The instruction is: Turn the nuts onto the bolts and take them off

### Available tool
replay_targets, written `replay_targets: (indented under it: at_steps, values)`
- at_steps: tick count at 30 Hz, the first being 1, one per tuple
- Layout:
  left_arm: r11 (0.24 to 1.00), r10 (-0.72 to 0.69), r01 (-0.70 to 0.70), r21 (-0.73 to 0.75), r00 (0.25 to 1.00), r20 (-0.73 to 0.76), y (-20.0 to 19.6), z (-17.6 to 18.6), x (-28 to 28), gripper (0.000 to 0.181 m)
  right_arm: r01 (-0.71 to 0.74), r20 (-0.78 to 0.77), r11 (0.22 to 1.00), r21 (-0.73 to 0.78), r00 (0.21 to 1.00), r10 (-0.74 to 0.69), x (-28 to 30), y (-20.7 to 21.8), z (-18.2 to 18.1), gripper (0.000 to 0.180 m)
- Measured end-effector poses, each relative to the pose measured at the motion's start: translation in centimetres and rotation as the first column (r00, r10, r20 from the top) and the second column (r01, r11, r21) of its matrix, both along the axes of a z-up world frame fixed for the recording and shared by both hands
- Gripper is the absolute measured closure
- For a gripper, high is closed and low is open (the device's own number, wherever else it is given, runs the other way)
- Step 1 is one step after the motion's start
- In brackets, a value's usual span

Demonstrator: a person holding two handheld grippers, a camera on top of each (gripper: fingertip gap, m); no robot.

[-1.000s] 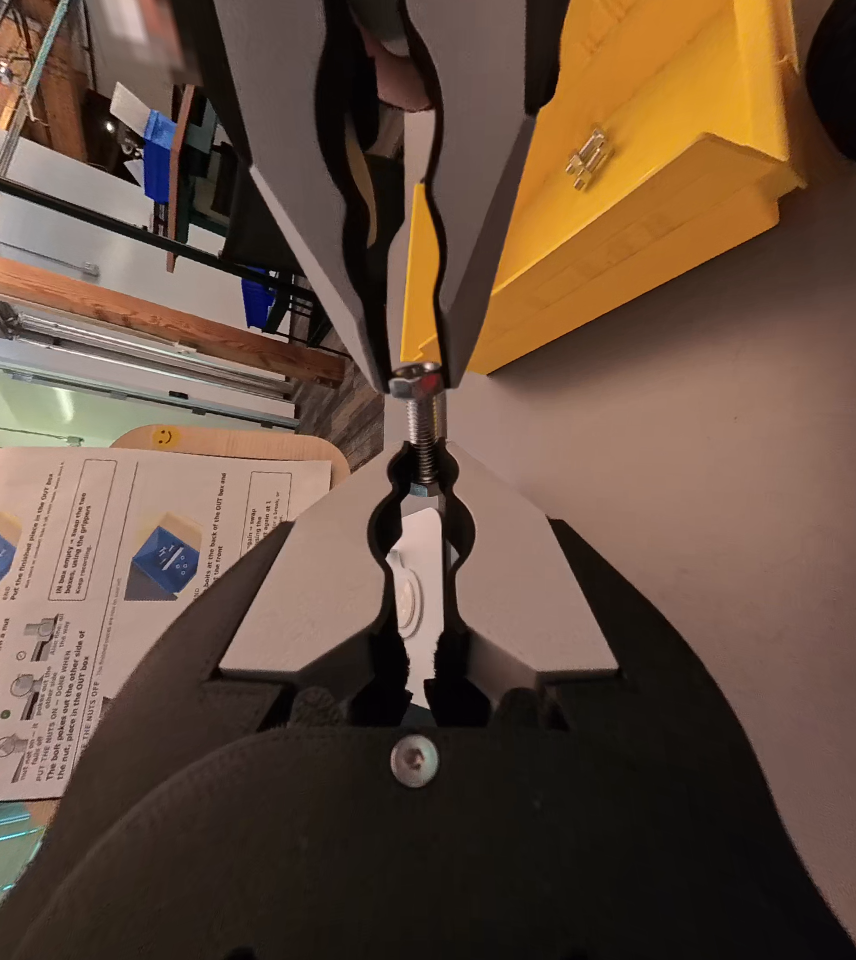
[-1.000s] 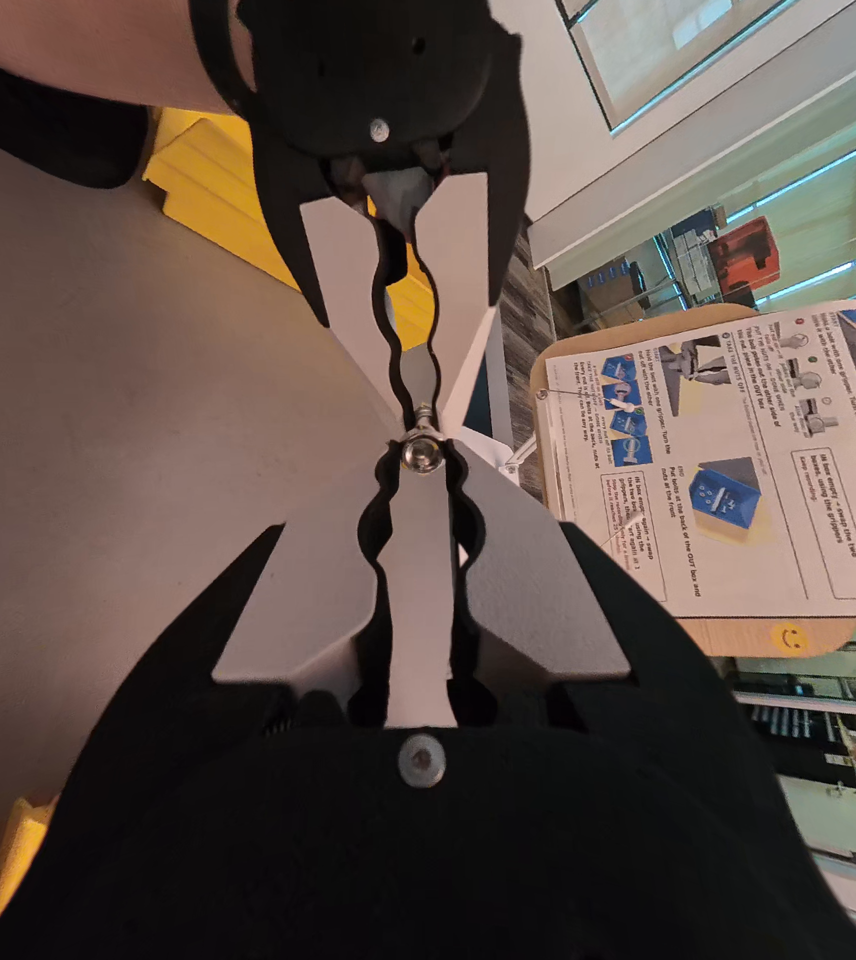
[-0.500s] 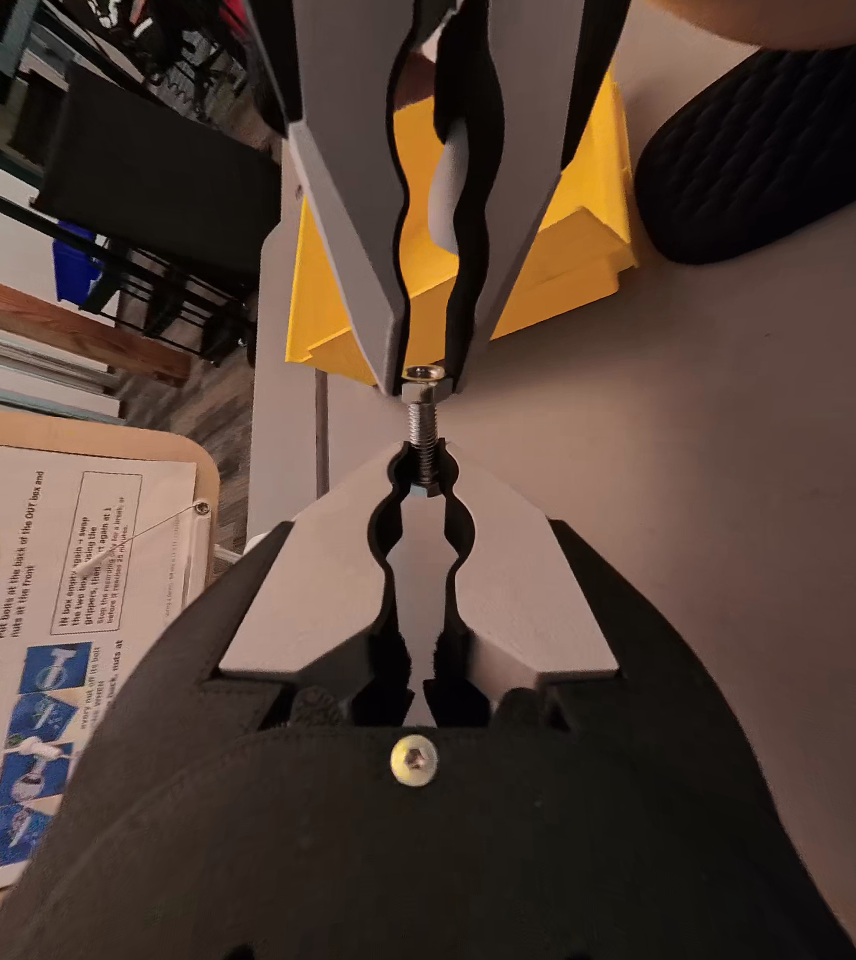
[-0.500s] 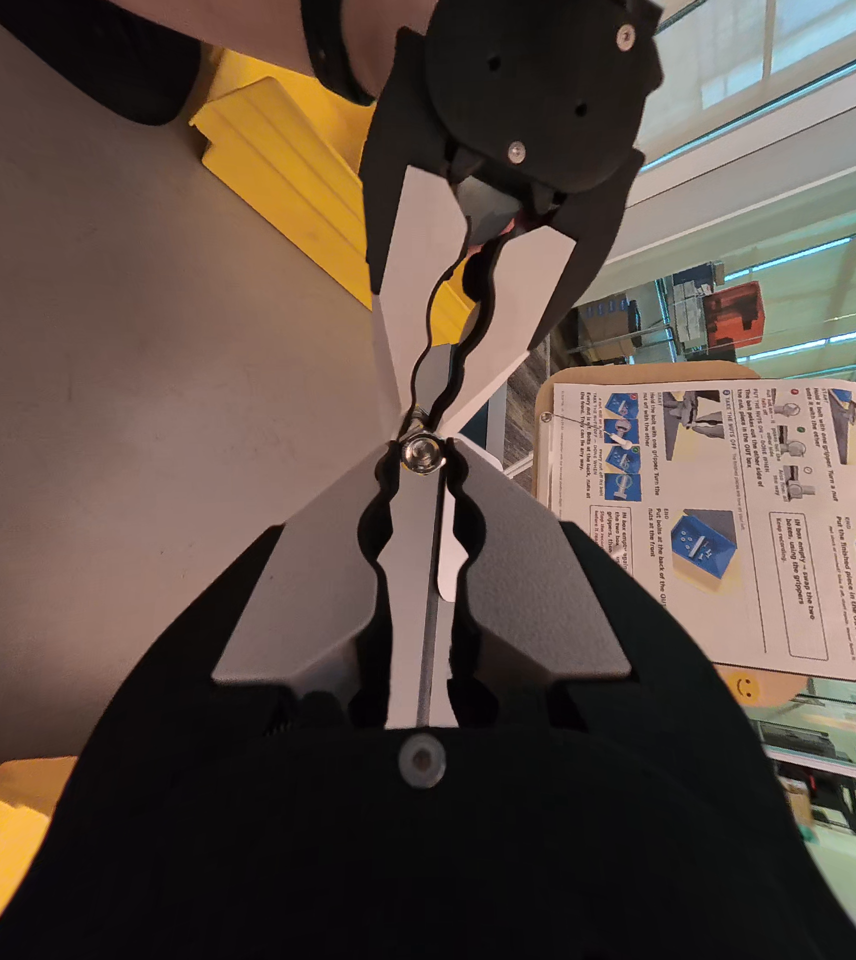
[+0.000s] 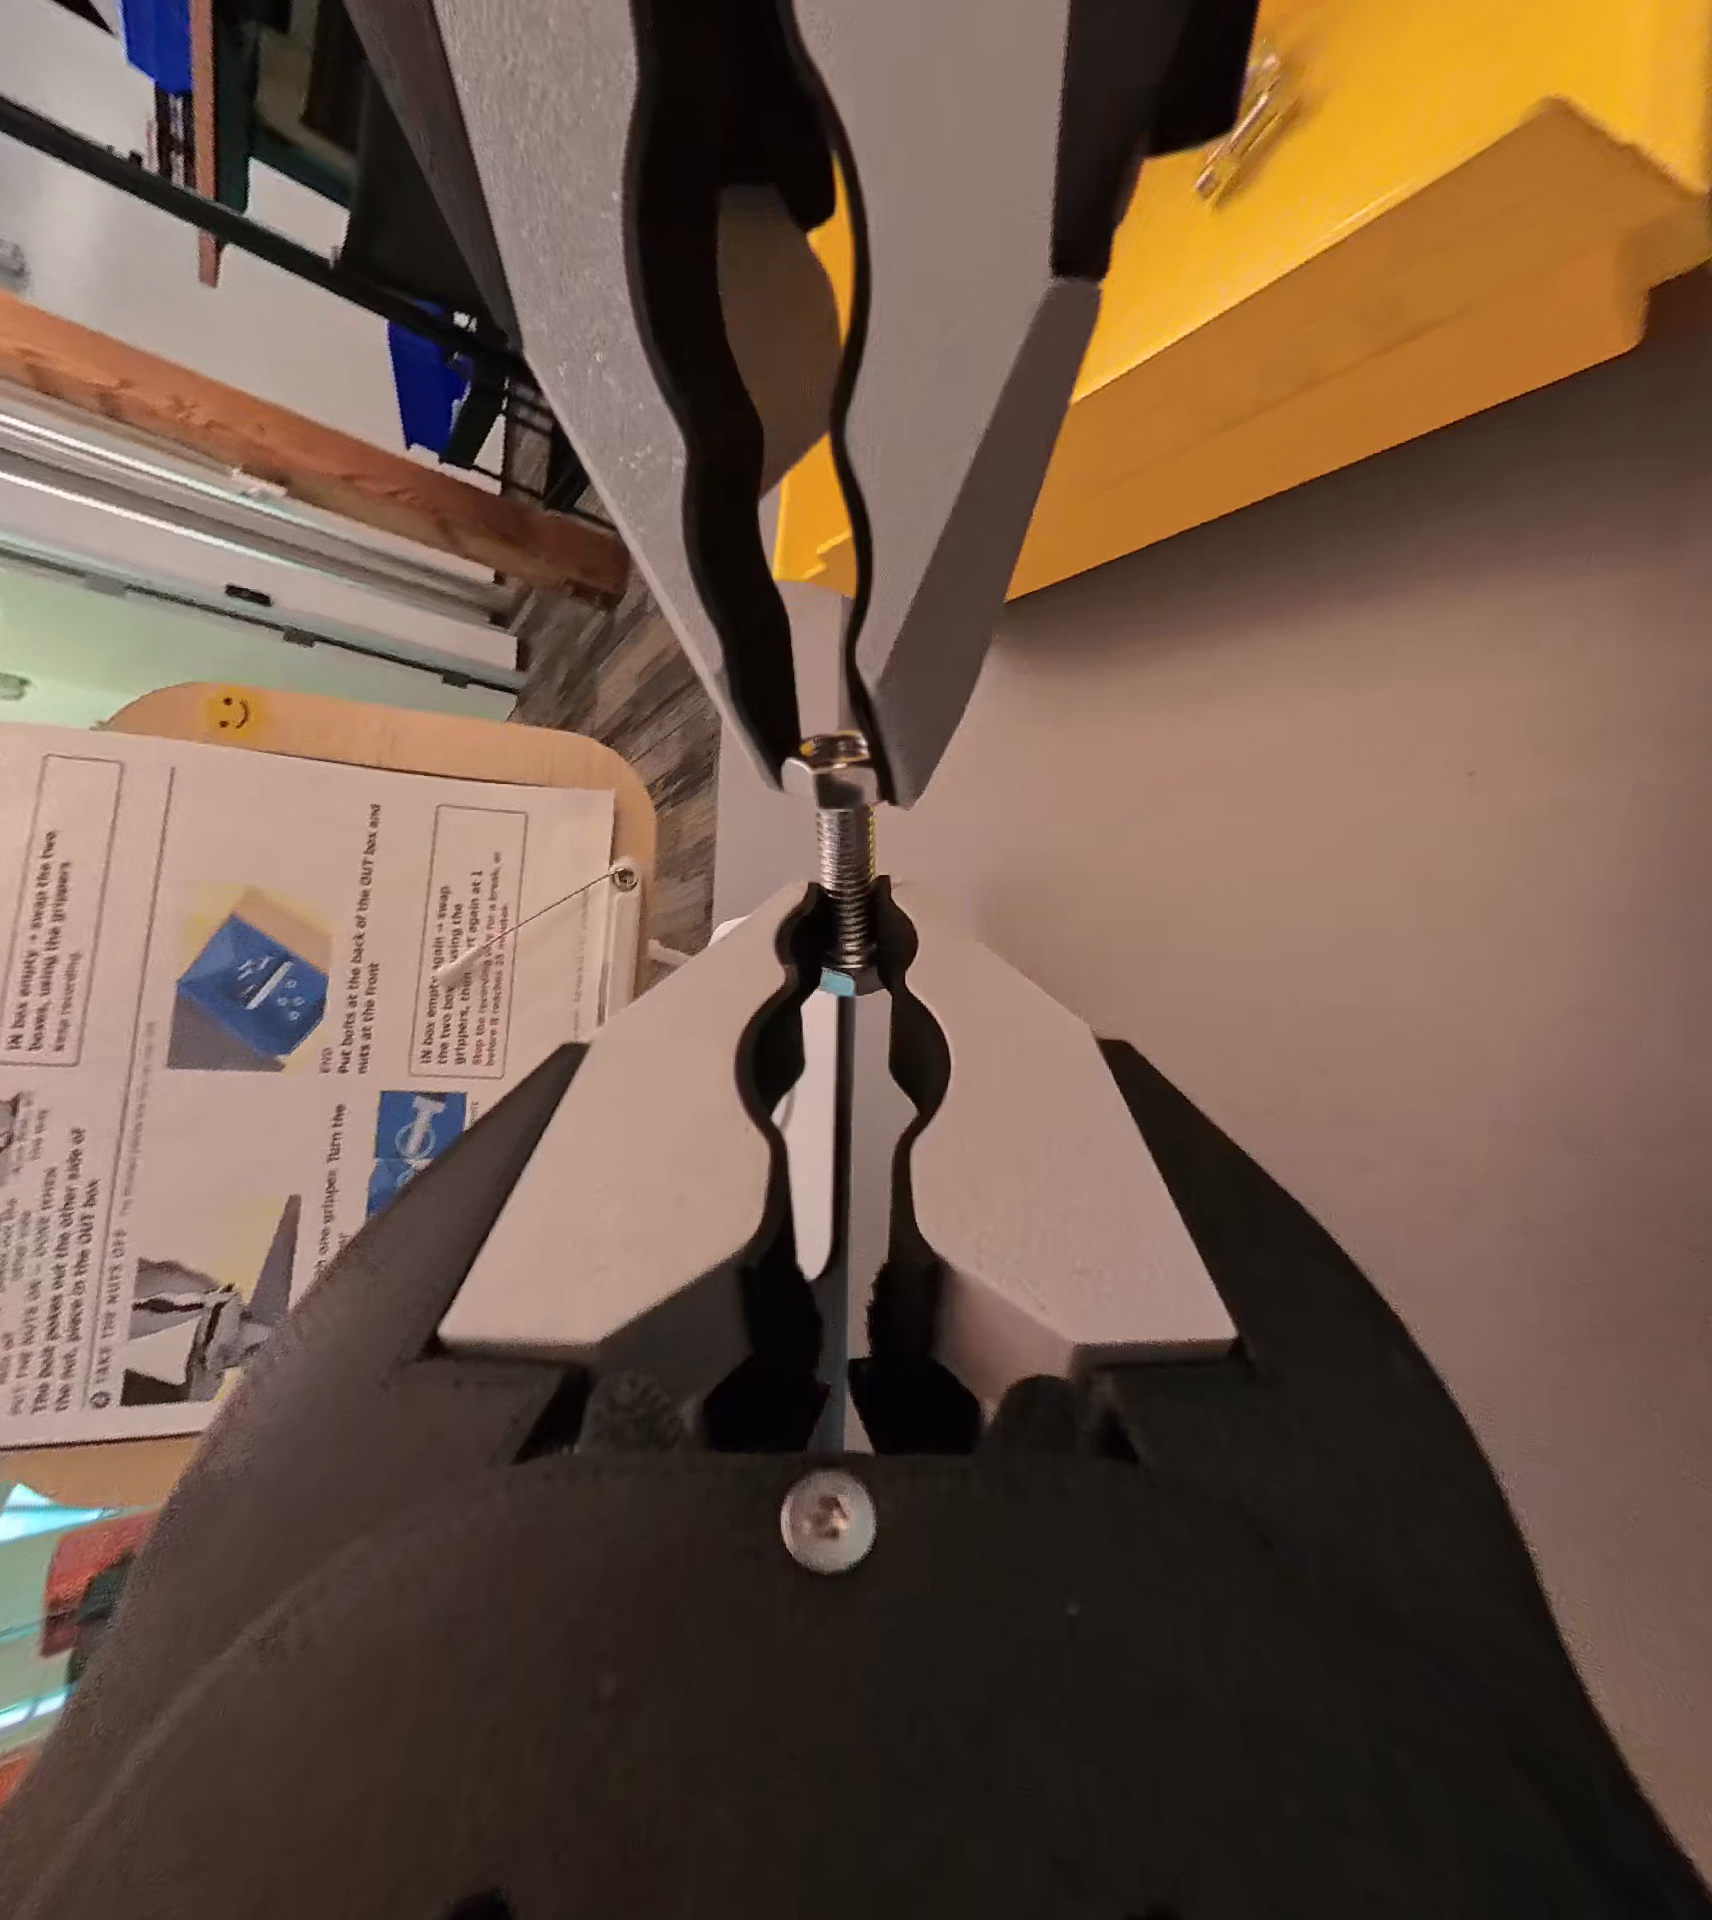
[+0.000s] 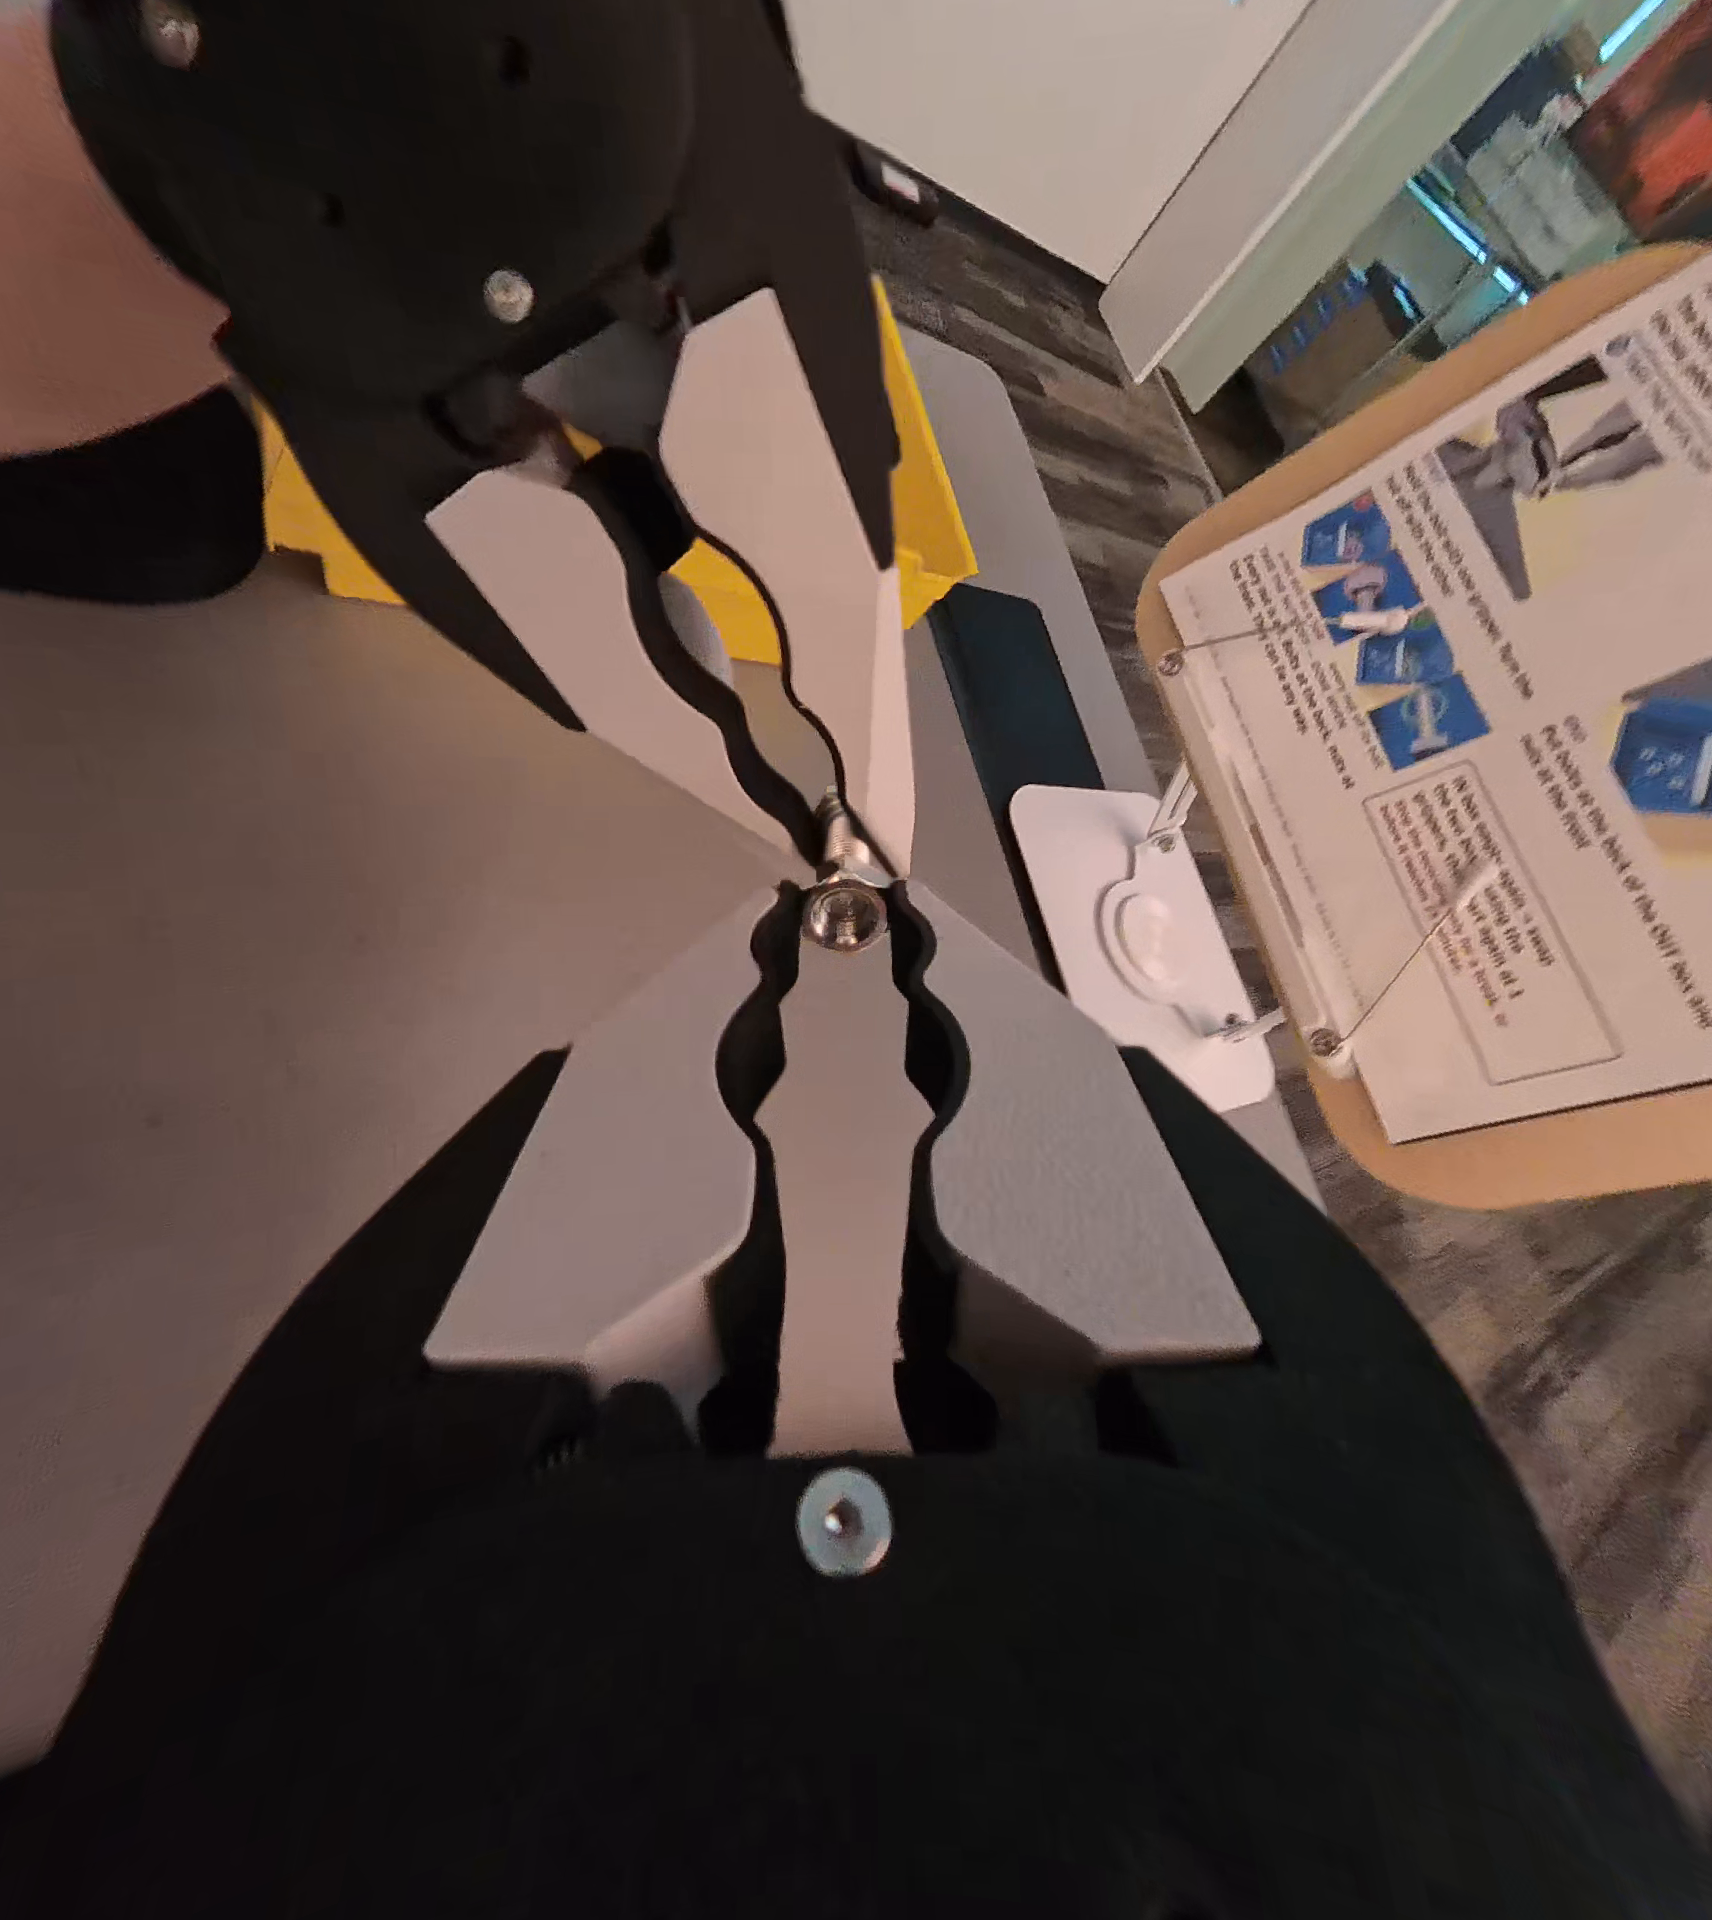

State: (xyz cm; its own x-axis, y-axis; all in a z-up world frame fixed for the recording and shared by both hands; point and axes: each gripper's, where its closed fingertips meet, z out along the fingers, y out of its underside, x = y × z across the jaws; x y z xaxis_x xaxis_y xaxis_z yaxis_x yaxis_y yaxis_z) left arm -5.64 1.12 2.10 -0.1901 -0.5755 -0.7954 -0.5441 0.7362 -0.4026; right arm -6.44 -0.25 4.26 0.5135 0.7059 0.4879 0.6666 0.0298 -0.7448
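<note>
Vs. 0.5 s ago, both views are rolled. In the left wrist view the yellow bin point(image 5: 1351, 343) is now seen upper right instead of top centre, and more of the instruction sheet point(image 5: 208, 987) is shown. In the right wrist view the opposite claw is tilted further and a white clamp base point(image 6: 1143, 935) is now revealed. The grip on the hardware is unchanged, approx. the same thread being exposed.

Count: 1 bolt point(image 5: 844, 852), 1 nut point(image 5: 841, 980), 2 claws, 1 yellow bin, 1 sheet on 1 wooden board point(image 5: 395, 743).

The bolt is held in the air above the grey tabletop point(image 5: 1403, 935), between the claws. The left claw point(image 5: 844, 914) is pinched on the nut w/ the thread running into its front notch. The right claw point(image 5: 836, 774) is pinched on the bolt's hex head.
</note>
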Motion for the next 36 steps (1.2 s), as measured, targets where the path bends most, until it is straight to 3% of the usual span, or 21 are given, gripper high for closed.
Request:
replay_targets:
  at_steps: [6, 13, 19, 27, 32, 36]
  values:
    - [1.000, 0.018, -0.018, 0.025, 1.000, 0.008, 0.5, 0.1, 0.0, 0.174, 0.010, -0.083, 0.999, -0.051, 0.996, -0.014, 0.0, 0.4, 0.1, 0.164]
    - [0.997, -0.015, 0.015, -0.073, 1.000, 0.008, 0.0, 0.3, -0.4, 0.174, -0.012, -0.096, 1.000, -0.020, 0.995, 0.010, -0.6, 0.1, 0.6, 0.164]
    - [0.999, 0.020, -0.021, 0.024, 1.000, 0.020, 0.5, 0.8, -0.4, 0.174, 0.000, -0.245, 0.991, -0.132, 0.969, -0.032, -0.4, 0.5, 0.8, 0.164]
    - [0.975, 0.100, -0.100, 0.200, 0.995, 0.012, 1.9, 1.1, -0.7, 0.174, -0.052, -0.504, 0.927, -0.372, 0.850, -0.155, -0.4, 1.6, 0.7, 0.163]
    - [0.963, 0.104, -0.112, 0.244, 0.994, 0.044, 2.1, 1.9, -0.7, 0.174, -0.171, -0.650, 0.869, -0.464, 0.733, -0.203, -0.6, 1.7, 1.3, 0.163]
    - [0.952, 0.112, -0.122, 0.282, 0.992, 0.050, 2.2, 2.1, -0.8, 0.174, -0.220, -0.692, 0.838, -0.499, 0.683, -0.233, -0.7, 1.7, 1.3, 0.163]
